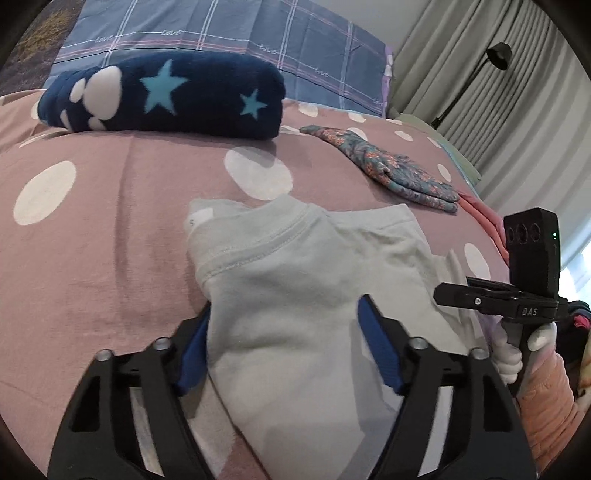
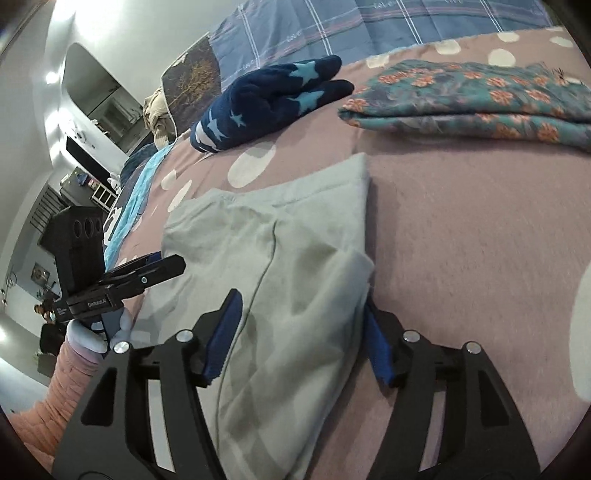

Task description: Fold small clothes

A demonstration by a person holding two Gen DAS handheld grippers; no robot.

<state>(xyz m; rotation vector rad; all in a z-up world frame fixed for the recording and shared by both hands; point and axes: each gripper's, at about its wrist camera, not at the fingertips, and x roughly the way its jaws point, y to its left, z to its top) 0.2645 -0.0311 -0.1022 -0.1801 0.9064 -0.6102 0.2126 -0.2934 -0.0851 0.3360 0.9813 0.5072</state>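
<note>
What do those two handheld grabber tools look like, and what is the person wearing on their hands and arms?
Each is a black frame with silver bolts and two blue ridged fingers: left gripper, right gripper. Each carries a boxy black camera block with three round lenses and small white lettering. The hands wear white gloves, the arms quilted salmon-pink sleeves.

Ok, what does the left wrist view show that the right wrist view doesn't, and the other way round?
Only the left wrist view: the pale shirt's ribbed neckline, grey curtains, a black floor lamp, a pink garment.

Only the right wrist view: the shirt's folded side seam, a mirror and room clutter beyond the bed.

Both: the shirt lying between open tongs, the star-patterned blanket, the floral garment, the dotted bedspread, the plaid pillow.
</note>
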